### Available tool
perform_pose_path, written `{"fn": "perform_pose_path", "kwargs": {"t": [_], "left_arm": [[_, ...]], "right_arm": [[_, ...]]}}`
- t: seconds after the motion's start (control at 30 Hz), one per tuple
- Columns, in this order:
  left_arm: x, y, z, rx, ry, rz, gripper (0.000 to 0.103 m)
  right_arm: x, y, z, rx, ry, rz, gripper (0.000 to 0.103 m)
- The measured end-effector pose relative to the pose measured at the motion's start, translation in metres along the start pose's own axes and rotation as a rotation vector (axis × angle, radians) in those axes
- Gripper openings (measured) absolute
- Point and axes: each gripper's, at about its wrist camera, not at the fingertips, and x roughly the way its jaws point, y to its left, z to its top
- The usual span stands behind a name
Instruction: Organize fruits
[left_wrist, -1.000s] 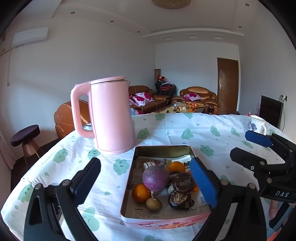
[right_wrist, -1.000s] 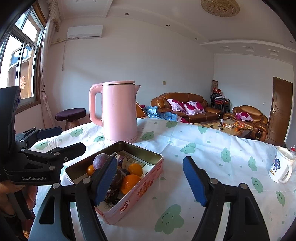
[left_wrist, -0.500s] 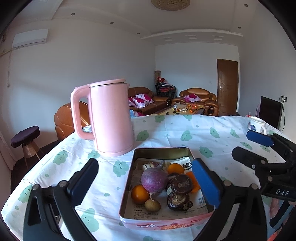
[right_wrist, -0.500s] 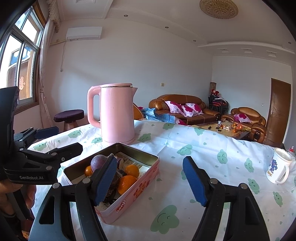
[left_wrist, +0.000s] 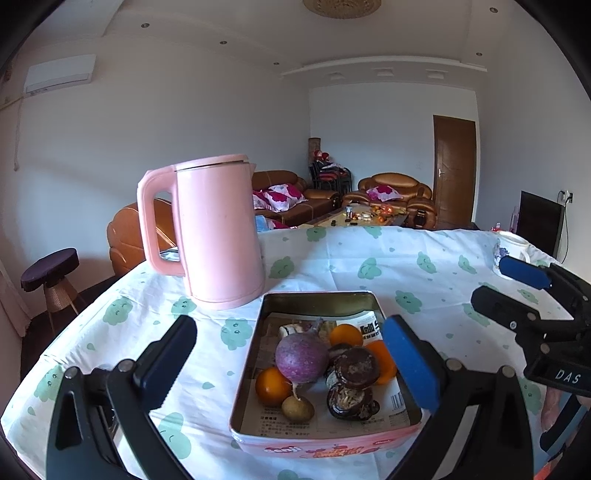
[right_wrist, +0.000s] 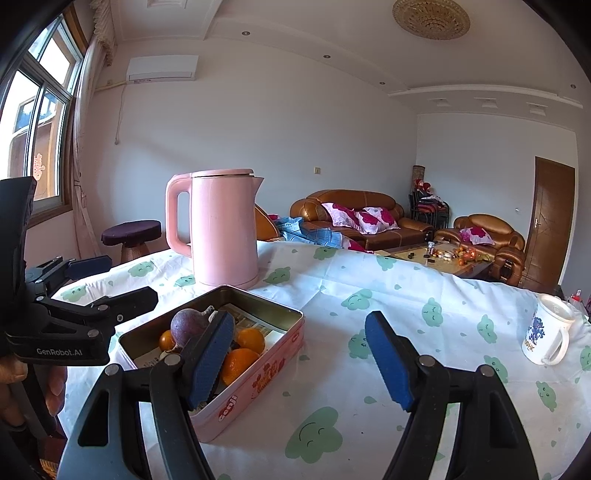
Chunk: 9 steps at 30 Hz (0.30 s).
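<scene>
A pink tin box (left_wrist: 325, 443) (right_wrist: 255, 384) sits on the table, lined with newspaper. It holds a purple round fruit (left_wrist: 302, 357) (right_wrist: 188, 325), several oranges (left_wrist: 272, 386) (right_wrist: 236, 363), a small brown fruit (left_wrist: 297, 407) and dark wrinkled fruits (left_wrist: 356, 365). My left gripper (left_wrist: 291, 369) is open and empty, hovering just above the near part of the box. My right gripper (right_wrist: 301, 363) is open and empty, to the right of the box above the tablecloth.
A pink kettle (left_wrist: 218, 232) (right_wrist: 221, 229) stands behind the box. A white mug (right_wrist: 546, 334) (left_wrist: 511, 249) stands at the table's right side. The tablecloth (right_wrist: 369, 295) is white with green cloud prints. Sofas and a stool stand beyond the table.
Both grippers have drawn back and risen slightly; the box and kettle sit a little lower and farther in both views. Both stay open and empty.
</scene>
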Motion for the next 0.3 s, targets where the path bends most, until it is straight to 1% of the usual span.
{"fn": "perform_pose_path", "kwargs": {"t": [0.3], "left_arm": [[0.0022, -0.0022, -0.002, 0.007, 0.015, -0.007, 0.103]], "right_arm": [[0.0003, -0.0038, -0.0041, 0.001, 0.016, -0.007, 0.075]]}}
